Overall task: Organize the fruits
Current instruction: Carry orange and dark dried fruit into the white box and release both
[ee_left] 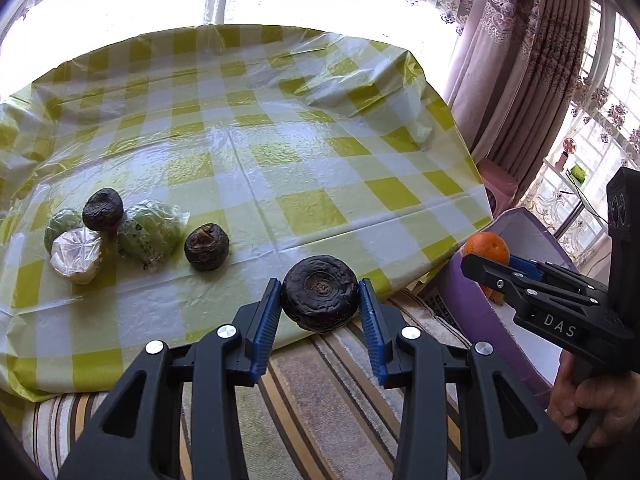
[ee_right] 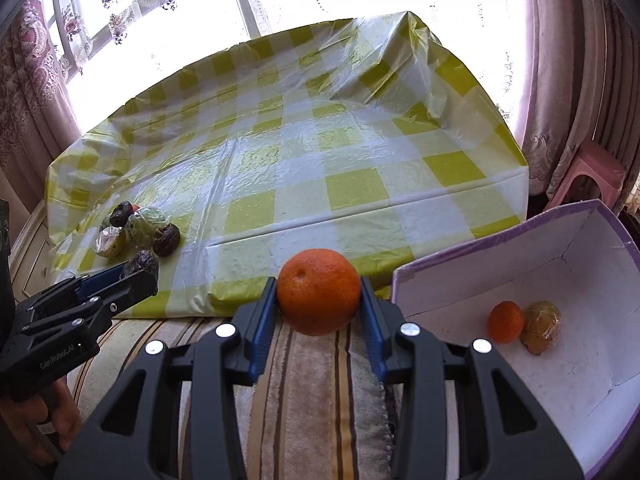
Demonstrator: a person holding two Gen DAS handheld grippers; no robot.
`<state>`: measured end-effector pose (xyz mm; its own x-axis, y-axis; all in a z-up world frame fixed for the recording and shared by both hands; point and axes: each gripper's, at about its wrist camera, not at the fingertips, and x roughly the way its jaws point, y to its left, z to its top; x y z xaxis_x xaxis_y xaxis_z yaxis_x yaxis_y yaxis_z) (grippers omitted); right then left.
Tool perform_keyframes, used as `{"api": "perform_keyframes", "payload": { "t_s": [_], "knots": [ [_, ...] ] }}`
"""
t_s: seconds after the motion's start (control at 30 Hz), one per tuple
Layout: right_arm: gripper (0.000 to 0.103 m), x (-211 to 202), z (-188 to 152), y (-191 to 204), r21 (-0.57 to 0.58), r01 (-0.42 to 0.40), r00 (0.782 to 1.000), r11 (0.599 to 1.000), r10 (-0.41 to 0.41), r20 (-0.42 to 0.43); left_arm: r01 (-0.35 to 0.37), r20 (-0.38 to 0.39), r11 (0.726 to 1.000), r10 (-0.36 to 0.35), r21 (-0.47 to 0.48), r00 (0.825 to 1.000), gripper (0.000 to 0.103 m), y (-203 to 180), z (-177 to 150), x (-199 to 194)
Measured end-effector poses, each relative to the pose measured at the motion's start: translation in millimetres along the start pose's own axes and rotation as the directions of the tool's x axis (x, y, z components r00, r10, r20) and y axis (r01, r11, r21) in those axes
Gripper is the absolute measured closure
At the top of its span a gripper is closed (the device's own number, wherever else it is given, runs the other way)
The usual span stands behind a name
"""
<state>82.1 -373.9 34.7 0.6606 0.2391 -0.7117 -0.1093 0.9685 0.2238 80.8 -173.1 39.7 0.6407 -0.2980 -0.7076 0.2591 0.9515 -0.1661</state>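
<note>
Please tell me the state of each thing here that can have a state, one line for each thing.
Left gripper: shut on the dark wrinkled fruit, lifted.
Right gripper: shut on the large orange, lifted.
Purple box: open, holding a small orange and a wrapped yellowish fruit.
Two dark fruits and three wrapped fruits: lying on the checked tablecloth.

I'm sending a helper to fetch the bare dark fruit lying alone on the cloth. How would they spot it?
On the yellow-checked tablecloth, find the fruit cluster near its left front. The dark wrinkled fruit lies at the cluster's right edge, unwrapped, beside a green plastic-wrapped fruit; the other dark one sits among the wrapped ones.
</note>
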Motion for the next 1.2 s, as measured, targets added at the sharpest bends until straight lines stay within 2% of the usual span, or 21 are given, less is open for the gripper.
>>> {"api": "perform_keyframes", "payload": {
  "t_s": [0.27,0.5,0.7,0.97,1.2],
  "knots": [
    [0.064,-18,-8,-50,0.077,0.057,0.998,0.995,-0.058,0.016,0.067,-0.041,0.993,-0.063,0.098,0.997,0.066,-55,3,25],
    [0.063,-30,-20,-89,0.118,0.129,0.992,0.985,-0.13,-0.002,0.128,-0.065,0.973,-0.118,0.194,0.991,0.066,-106,7,44],
    [0.063,-34,-35,-120,0.139,0.227,0.974,0.964,-0.223,-0.041,0.177,-0.104,0.946,-0.154,0.271,0.983,0.066,-144,4,61],
    [0.063,-35,-50,-145,0.134,0.335,0.942,0.933,-0.327,-0.079,0.233,-0.193,0.902,-0.171,0.365,0.966,0.066,-182,-4,87],
    [0.062,-31,-59,-154,0.141,0.351,0.935,0.926,-0.337,-0.11,0.251,-0.246,0.884,-0.162,0.394,0.956,0.066,-194,-9,102]
  ]
}}
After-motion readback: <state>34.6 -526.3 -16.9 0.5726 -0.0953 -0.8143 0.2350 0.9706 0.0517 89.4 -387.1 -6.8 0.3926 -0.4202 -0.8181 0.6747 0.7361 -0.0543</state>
